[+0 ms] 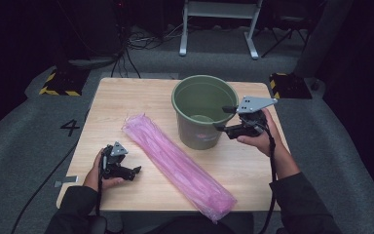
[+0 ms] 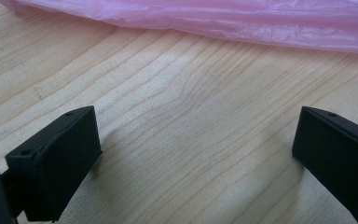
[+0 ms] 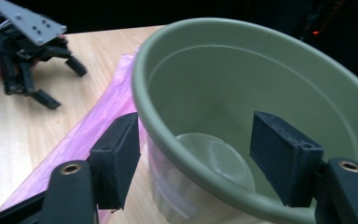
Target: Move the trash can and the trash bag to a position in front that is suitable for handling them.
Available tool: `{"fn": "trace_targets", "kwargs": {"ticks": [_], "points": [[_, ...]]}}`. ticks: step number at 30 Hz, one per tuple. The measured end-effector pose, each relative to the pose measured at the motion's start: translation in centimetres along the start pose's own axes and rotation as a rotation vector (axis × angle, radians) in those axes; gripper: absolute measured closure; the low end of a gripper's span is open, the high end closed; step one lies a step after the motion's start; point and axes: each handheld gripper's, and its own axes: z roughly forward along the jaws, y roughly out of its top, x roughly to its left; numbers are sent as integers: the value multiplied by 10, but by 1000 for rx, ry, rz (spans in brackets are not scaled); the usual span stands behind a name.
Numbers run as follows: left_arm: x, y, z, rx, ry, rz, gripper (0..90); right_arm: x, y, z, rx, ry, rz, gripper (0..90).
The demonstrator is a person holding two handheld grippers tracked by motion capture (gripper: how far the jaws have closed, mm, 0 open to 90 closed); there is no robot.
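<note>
An olive-green bucket (image 1: 195,134) stands upright at the back right of the wooden table (image 1: 126,97). My right gripper (image 1: 220,118) is open at the bucket's right rim. In the right gripper view the gripper (image 3: 193,133) straddles the bucket (image 3: 223,84), one jaw outside the wall and one inside, neither pressing on it. A long folded pink plastic bag (image 1: 175,163) lies diagonally across the table's middle. My left gripper (image 1: 132,173) rests low over the wood left of the bag, open and with nothing in it (image 2: 196,126); the pink bag (image 2: 242,23) lies just beyond its jaws.
The left gripper (image 3: 63,84) and its hand appear far off in the right gripper view, beyond the pink bag (image 3: 98,121). Behind the table stand a white-legged frame (image 1: 219,29) and yellow-and-black striped blocks (image 1: 58,84) on grey carpet. Cables trail on the floor at the left.
</note>
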Motion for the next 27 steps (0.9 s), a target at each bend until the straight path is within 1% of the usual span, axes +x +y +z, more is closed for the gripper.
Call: {"fn": "trace_targets", "kwargs": {"ticks": [3, 6, 9, 11, 13, 14, 15, 17, 20, 23, 25, 26, 27], "points": [[0, 0, 0, 0, 0, 0, 9, -3, -4, -9, -10, -39, 12, 300], [0, 0, 0, 0, 0, 0, 9, -7, -8, -15, -6, -73, 24, 290], [0, 0, 0, 0, 0, 0, 9, -10, -16, -22, -9, -96, 43, 284], [0, 0, 0, 0, 0, 0, 8, -12, -21, -25, -7, -113, 47, 274], [0, 0, 0, 0, 0, 0, 9, -14, -27, -28, -8, -120, 55, 273], [0, 0, 0, 0, 0, 0, 9, -14, -27, -28, -8, -120, 55, 273], [0, 0, 0, -1, 0, -1, 9, -15, -34, -30, -6, -140, 65, 272], [0, 0, 0, 0, -1, -2, 9, -17, -41, -31, -7, -137, 77, 272], [0, 0, 0, 3, -2, -3, 9, -18, -56, -28, 23, -176, 73, 272], [0, 0, -1, 3, 1, -1, 12, -20, -78, -20, 74, -179, 108, 268], [-1, 0, -1, 2, 0, -3, 14, -22, -94, -15, 101, -173, 137, 267], [-1, 0, -1, 1, 0, -3, 15, -23, -103, -12, 115, -171, 162, 266], [-1, -1, -1, -1, 2, -3, 17, -24, -110, -10, 125, -173, 173, 265]]}}
